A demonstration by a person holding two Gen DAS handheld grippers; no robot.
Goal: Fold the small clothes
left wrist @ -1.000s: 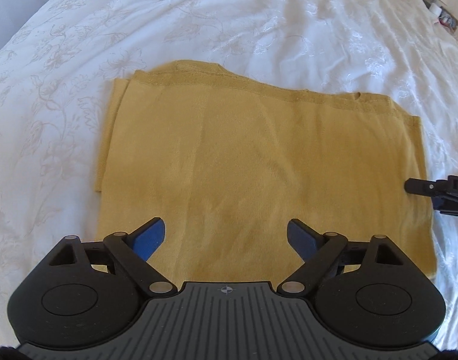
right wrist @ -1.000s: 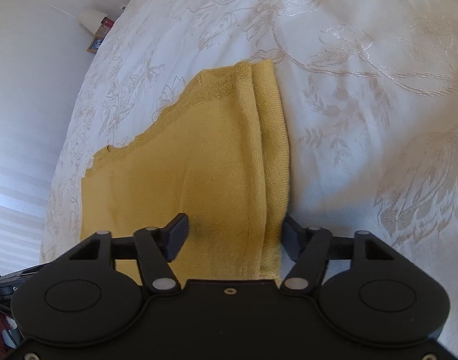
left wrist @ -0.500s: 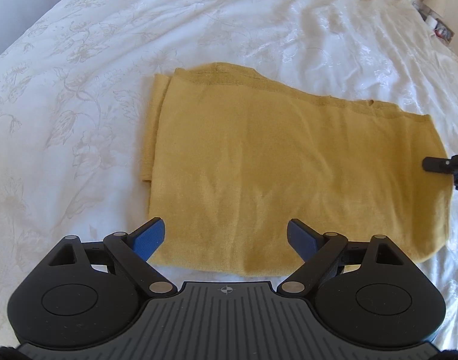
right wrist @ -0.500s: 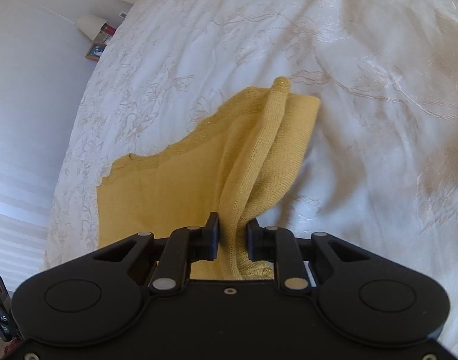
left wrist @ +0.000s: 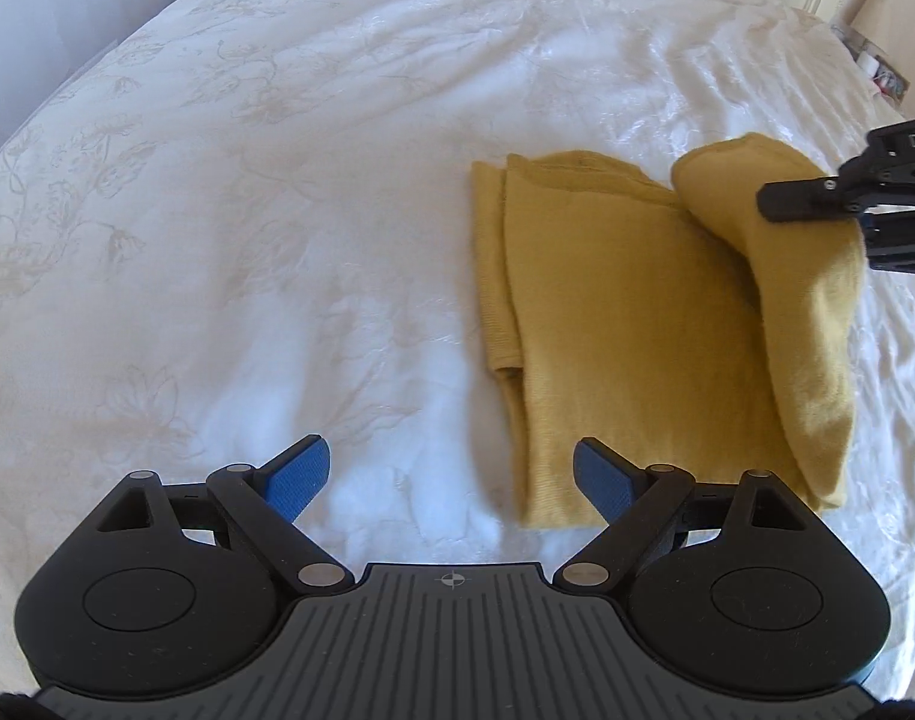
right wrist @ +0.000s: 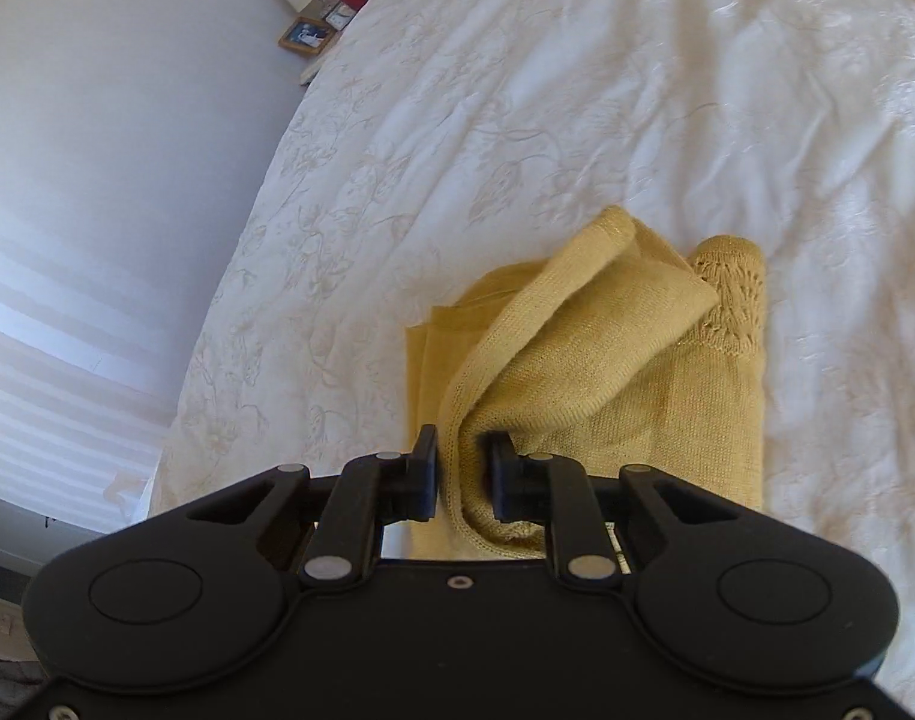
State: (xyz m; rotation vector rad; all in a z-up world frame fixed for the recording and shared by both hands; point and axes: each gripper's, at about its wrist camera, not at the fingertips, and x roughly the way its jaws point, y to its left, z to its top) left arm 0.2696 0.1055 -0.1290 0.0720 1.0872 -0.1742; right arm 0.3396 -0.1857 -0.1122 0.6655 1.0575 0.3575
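The right gripper (right wrist: 462, 468) has its jaws clamped on the yellow knit garment's (left wrist: 625, 324) lifted edge, seemingly over the bed (left wrist: 277, 180); beside the garment, the left gripper (left wrist: 451, 480) gapes empty.

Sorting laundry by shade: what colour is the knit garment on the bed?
Mustard yellow: the folded knit garment shows best in the right wrist view.

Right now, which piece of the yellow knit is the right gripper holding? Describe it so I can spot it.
On the white bedspread lies the yellow knit garment. Its raised flap curls over the flat part and runs down into the right gripper. It is the only part lifted off the bed.
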